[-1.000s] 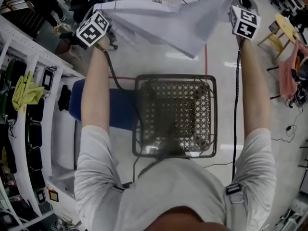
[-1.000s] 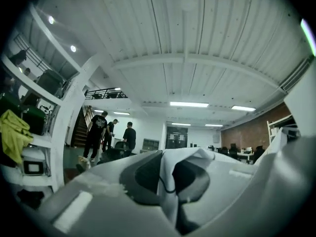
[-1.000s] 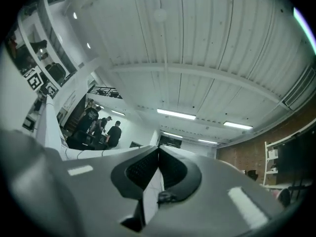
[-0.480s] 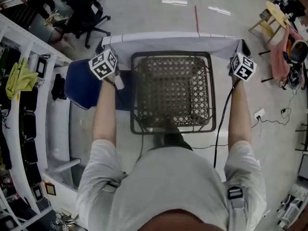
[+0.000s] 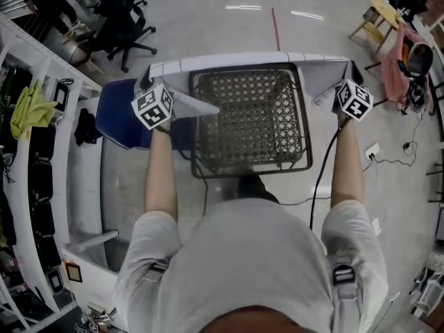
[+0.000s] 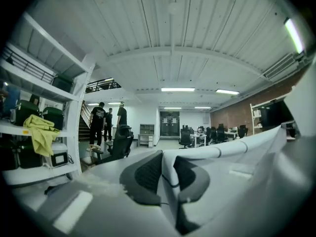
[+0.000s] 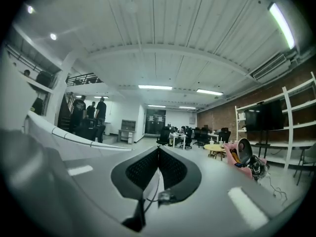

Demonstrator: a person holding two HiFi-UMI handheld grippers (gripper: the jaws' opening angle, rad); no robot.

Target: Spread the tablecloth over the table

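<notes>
The white tablecloth (image 5: 236, 60), which billowed high ahead of the person a second ago, now lies along the far rim of the black wire-mesh bench (image 5: 250, 127); most of the mesh is bare. Both grippers have come down beside the bench. The left hand-held gripper (image 6: 167, 172) is clamped on one cloth corner at the left edge, a fold trailing onto the mesh. The right hand-held gripper (image 7: 158, 169) pinches the other corner at the right edge.

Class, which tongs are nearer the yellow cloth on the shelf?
Left. The left tongs hold the tablecloth on the table's side nearest the yellow cloth; the right tongs are across the table.
</notes>
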